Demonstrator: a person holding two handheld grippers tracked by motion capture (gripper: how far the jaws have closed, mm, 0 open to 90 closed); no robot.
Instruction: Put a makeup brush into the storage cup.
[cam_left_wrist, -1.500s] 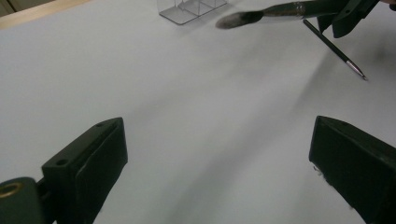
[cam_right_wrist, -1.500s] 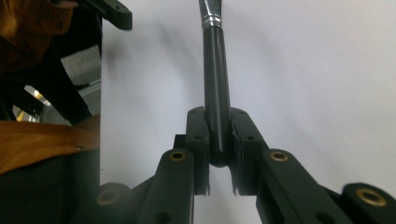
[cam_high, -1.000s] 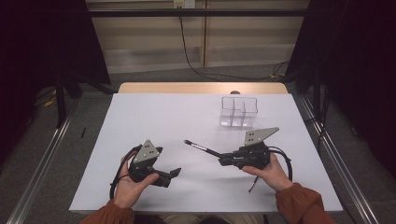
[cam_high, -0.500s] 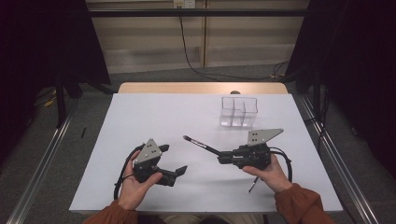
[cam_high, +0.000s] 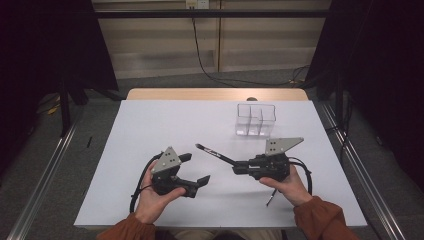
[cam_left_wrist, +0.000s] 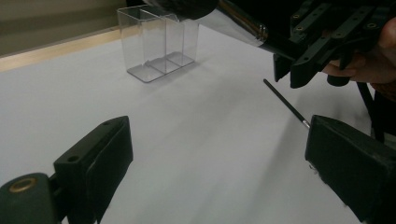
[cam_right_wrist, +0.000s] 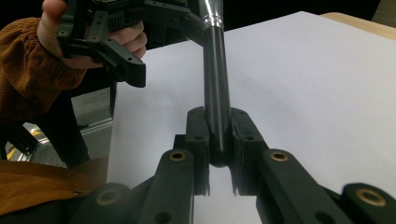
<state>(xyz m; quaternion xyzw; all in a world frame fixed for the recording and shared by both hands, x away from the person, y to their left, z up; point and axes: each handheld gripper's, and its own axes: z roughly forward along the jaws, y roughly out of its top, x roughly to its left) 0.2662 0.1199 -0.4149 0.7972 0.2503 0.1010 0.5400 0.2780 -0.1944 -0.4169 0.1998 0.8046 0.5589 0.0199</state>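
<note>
- Firmly, the right gripper (cam_high: 239, 167) has its jaws clamped on the thick end of a black pen (cam_right_wrist: 216, 88) (a silver band shows farther up its barrel), which sticks out level over the table (cam_high: 165, 120), pointing toward the person's left and slightly away.
- Opposite it, the left gripper (cam_high: 195, 171) has its jaws wide apart with nothing between them; in the left gripper view only white table shows in the gap.
- Both grippers hang just above the near half of the table, near each other, the pen's tip reaching between them.
- A thin dark stick (cam_left_wrist: 284, 102) lies on the table by the right hand (cam_high: 287, 186).
- Farther back and to the right stands a clear divided box (cam_high: 255, 120), well apart from both grippers.
</note>
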